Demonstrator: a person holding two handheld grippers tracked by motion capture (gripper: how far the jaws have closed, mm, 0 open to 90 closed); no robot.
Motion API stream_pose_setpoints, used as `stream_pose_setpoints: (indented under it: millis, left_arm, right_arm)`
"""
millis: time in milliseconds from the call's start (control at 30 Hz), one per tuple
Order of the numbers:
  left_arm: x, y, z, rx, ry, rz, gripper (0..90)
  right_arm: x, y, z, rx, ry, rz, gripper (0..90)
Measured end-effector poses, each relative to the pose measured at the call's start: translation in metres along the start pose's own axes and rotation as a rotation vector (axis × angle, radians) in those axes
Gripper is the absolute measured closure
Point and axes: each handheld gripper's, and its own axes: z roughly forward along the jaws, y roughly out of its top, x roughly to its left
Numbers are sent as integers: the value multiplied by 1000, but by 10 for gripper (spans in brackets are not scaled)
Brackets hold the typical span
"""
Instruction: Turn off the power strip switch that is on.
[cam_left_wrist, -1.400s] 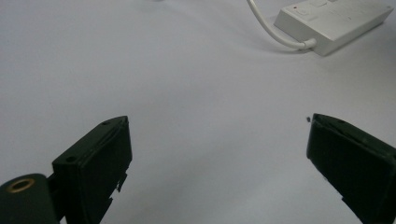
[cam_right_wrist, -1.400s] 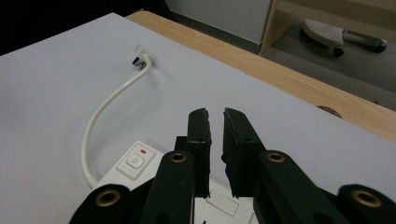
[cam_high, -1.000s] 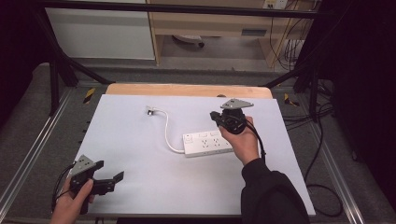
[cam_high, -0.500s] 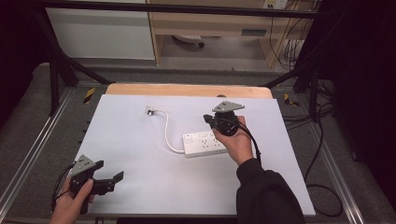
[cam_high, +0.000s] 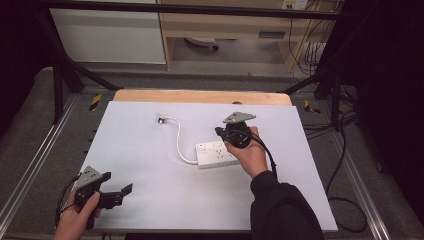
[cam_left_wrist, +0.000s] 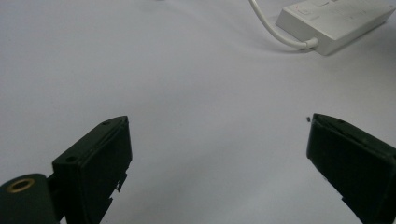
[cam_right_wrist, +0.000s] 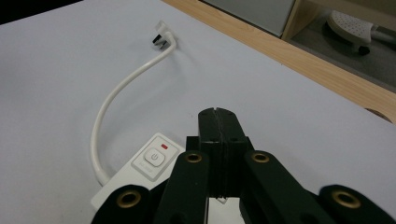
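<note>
The white power strip (cam_high: 216, 153) lies near the middle of the table (cam_high: 150, 150), its short cable (cam_high: 178, 141) curling away to a plug (cam_high: 161, 119) farther back. The right gripper (cam_right_wrist: 218, 122) hovers just above the strip, jaws pressed together on nothing, tip close to the power button (cam_right_wrist: 153, 157), likely lined up to poke it. The left gripper (cam_high: 116, 192) waits well apart at the near corner, jaws spread wide and empty. A small red mark sits beside the button; the print under it is too small to read.

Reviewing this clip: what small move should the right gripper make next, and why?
Probably lower the right gripper a little toward the power strip: its jaws are shut and poised above the strip's switch button, which suggests a press.
</note>
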Motion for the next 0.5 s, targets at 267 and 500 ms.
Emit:
stream_pose_setpoints:
  millis: [267,500]
  left_arm:
    - [0,0,0,0,-1,0,69]
    - [0,0,0,1,-1,2,69]
  right_arm:
    - [3,-4,8,26,8,-12,900]
    - [4,-9,13,39,7,-5,900]
